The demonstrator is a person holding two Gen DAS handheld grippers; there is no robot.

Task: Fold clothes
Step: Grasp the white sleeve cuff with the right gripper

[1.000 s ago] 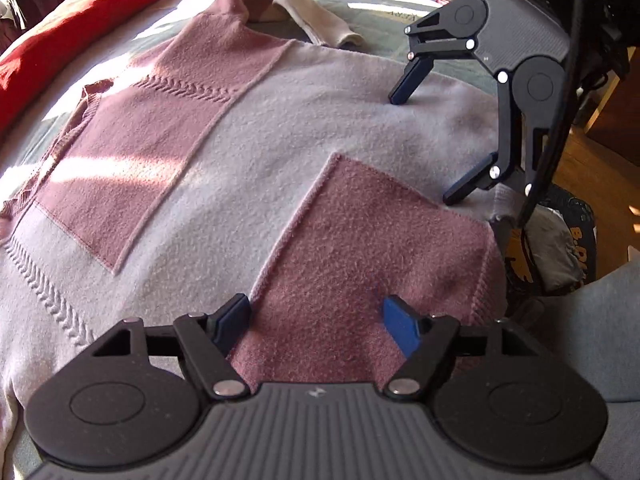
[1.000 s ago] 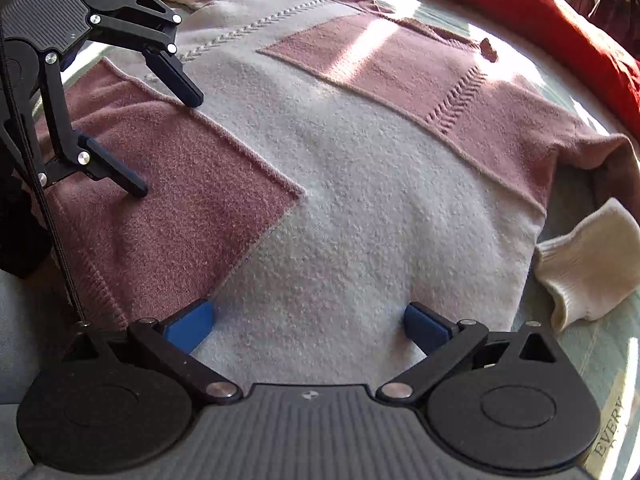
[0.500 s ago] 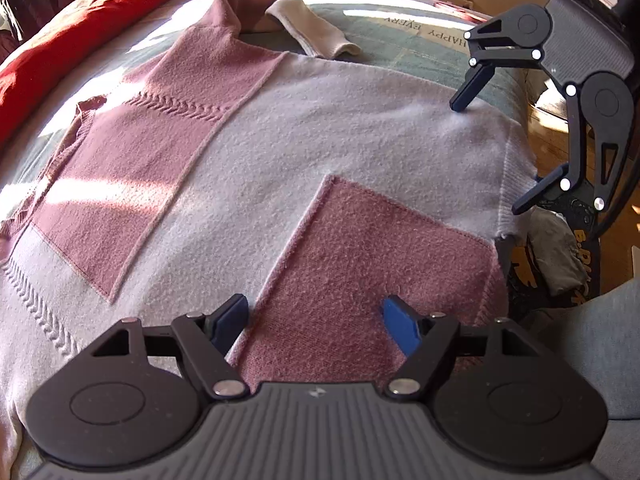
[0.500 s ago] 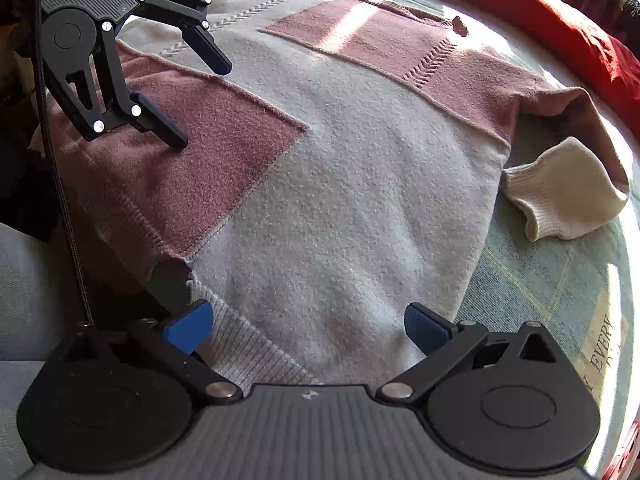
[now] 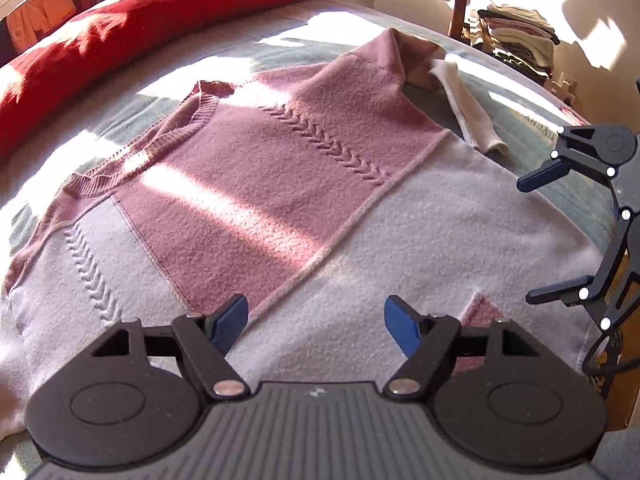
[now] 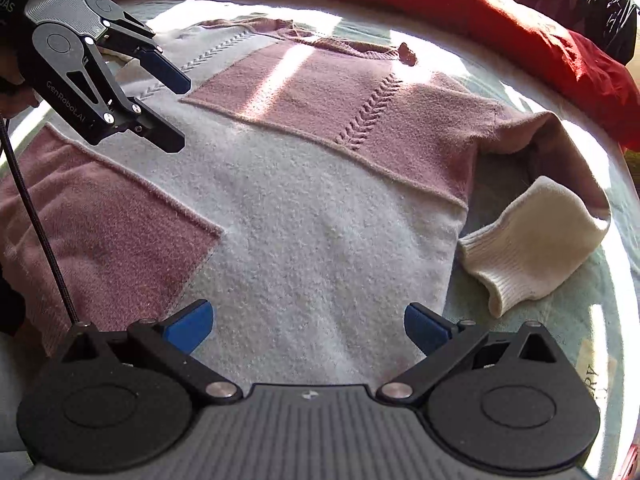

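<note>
A pink and white patchwork sweater (image 5: 280, 184) (image 6: 320, 208) lies spread flat on the bed, neckline toward the red pillow. Its right sleeve is bent back, so the cream ribbed cuff (image 6: 532, 240) (image 5: 476, 120) rests beside the body. My left gripper (image 5: 316, 320) hovers open over the white lower part, nothing between its blue pads. In the right wrist view the left gripper (image 6: 176, 112) hangs above the sweater's left side. My right gripper (image 6: 308, 328) stands open over the white hem area, and appears at the right edge of the left wrist view (image 5: 528, 240), empty.
A long red pillow (image 5: 140, 28) (image 6: 480, 12) runs along the far side of the bed. The pale green bedspread (image 6: 560, 320) shows around the sweater. A stack of folded clothes (image 5: 516, 36) sits on a stand beyond the bed. A black cable (image 6: 36, 216) hangs from the left gripper.
Both grippers have shifted over the sweater: the left moved up from the lower pink patch toward the chest, the right drew away to the sweater's right side. Jaws stayed open.
</note>
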